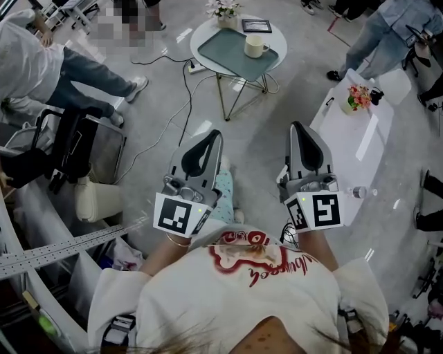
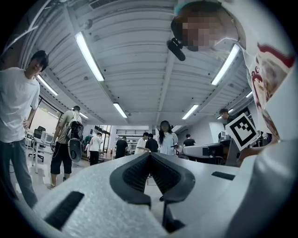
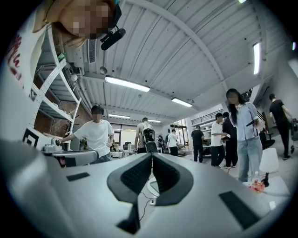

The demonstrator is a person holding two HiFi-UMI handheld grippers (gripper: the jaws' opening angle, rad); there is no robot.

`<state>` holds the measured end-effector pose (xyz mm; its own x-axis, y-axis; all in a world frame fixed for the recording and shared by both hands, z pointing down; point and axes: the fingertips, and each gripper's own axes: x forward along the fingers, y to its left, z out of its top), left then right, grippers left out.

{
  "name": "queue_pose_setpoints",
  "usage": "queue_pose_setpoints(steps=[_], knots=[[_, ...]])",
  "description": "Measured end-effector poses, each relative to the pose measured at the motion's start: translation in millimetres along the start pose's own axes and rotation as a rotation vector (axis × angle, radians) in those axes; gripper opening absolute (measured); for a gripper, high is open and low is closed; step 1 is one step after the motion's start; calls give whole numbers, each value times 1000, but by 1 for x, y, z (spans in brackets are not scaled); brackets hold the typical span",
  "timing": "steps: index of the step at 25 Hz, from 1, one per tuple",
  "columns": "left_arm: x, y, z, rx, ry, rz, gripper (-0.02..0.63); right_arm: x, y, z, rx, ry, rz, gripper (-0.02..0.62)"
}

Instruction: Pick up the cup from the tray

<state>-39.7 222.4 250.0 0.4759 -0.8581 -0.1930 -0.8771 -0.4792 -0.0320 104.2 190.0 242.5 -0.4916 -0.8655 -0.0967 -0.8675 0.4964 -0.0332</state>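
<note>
A cream cup (image 1: 255, 46) stands on a teal tray (image 1: 225, 45) on a small round white table (image 1: 205, 29) at the far side of the floor. My left gripper (image 1: 215, 135) and right gripper (image 1: 296, 128) are held side by side close to the body, well short of that table and pointing towards it. Both are shut with nothing between the jaws. In the left gripper view my left gripper (image 2: 150, 155) shows dark pads pressed together, and so does my right gripper (image 3: 152, 156) in its own view. Neither gripper view shows the cup.
A flower pot (image 1: 223, 8) and a dark frame (image 1: 256, 25) share the round table. A power strip and cables (image 1: 185, 90) lie on the floor before it. A long white table (image 1: 367, 138) with flowers (image 1: 358, 97) stands right. A seated person (image 1: 41, 69), chair and metal shelf (image 1: 55, 249) are left.
</note>
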Motion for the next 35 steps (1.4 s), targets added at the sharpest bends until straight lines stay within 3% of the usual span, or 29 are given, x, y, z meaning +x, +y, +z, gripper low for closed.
queue_pose_setpoints(steps=[6, 16, 21, 27, 32, 35], knots=[[62, 30, -29, -5, 3, -45, 12, 53, -39, -28, -12, 32, -41, 26], [211, 153, -42, 30, -36, -101, 12, 230, -102, -30, -22, -38, -93, 26], [258, 183, -55, 47, -22, -128, 12, 279, -133, -41, -78, -47, -148, 26], [286, 192, -91, 1, 16, -123, 12, 317, -179, -121, -136, 87, -155, 28], [296, 198, -119, -27, 75, -108, 12, 347, -220, -231, -149, 271, -152, 32], [300, 203, -135, -49, 110, -90, 12, 369, -240, -295, -156, 393, -145, 83]])
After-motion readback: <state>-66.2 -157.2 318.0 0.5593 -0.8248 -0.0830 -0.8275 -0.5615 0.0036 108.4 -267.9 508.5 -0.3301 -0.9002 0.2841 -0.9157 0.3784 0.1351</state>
